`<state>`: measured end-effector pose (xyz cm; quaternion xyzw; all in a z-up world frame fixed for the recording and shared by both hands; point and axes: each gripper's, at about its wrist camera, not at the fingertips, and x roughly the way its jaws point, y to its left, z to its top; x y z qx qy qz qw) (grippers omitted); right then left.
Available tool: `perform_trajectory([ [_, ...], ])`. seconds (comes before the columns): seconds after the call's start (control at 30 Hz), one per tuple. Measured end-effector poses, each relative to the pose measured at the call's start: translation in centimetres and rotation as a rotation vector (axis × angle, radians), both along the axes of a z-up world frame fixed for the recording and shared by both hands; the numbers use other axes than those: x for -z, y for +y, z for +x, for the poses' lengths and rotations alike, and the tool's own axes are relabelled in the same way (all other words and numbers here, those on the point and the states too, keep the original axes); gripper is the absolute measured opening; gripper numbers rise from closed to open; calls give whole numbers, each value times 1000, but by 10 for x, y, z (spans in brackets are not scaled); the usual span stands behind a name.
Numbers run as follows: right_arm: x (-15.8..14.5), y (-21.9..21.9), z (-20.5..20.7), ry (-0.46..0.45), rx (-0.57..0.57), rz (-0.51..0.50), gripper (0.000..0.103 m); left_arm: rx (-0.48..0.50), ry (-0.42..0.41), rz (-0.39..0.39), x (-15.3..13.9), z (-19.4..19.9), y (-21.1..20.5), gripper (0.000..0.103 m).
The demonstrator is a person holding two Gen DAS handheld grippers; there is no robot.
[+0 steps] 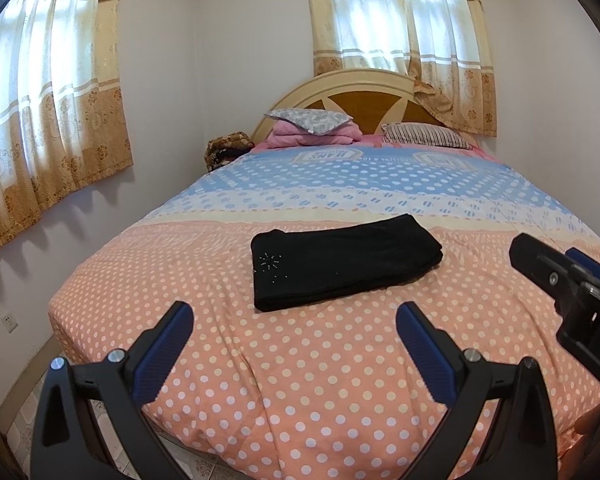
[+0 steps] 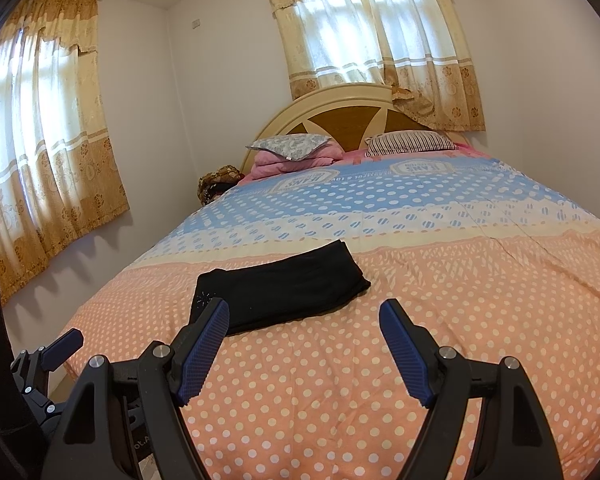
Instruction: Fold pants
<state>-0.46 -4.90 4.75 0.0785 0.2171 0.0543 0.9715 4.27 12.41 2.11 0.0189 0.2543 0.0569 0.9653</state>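
Black pants [image 1: 340, 262] lie folded into a compact rectangle on the polka-dot bedspread [image 1: 300, 380], with a small rhinestone motif at their left end. They also show in the right wrist view [image 2: 284, 286]. My left gripper [image 1: 294, 316] is open and empty, held above the bed's foot, short of the pants. My right gripper [image 2: 304, 312] is open and empty, just short of the pants' near edge. The right gripper's body shows at the right edge of the left wrist view [image 1: 568, 284].
The bed has a cream and wood headboard [image 1: 356, 96], a patterned pillow on a pink blanket [image 1: 312, 126] and a striped pillow [image 1: 424, 134]. Curtained windows [image 1: 40, 120] line the left and far walls. Tiled floor [image 1: 24, 412] lies left of the bed.
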Motion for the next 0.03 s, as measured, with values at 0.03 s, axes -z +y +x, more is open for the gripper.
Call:
perform_trajectory([
  [0.03,0,0,0,1,0,0,79,4,3,-3,0,1,-1,103],
])
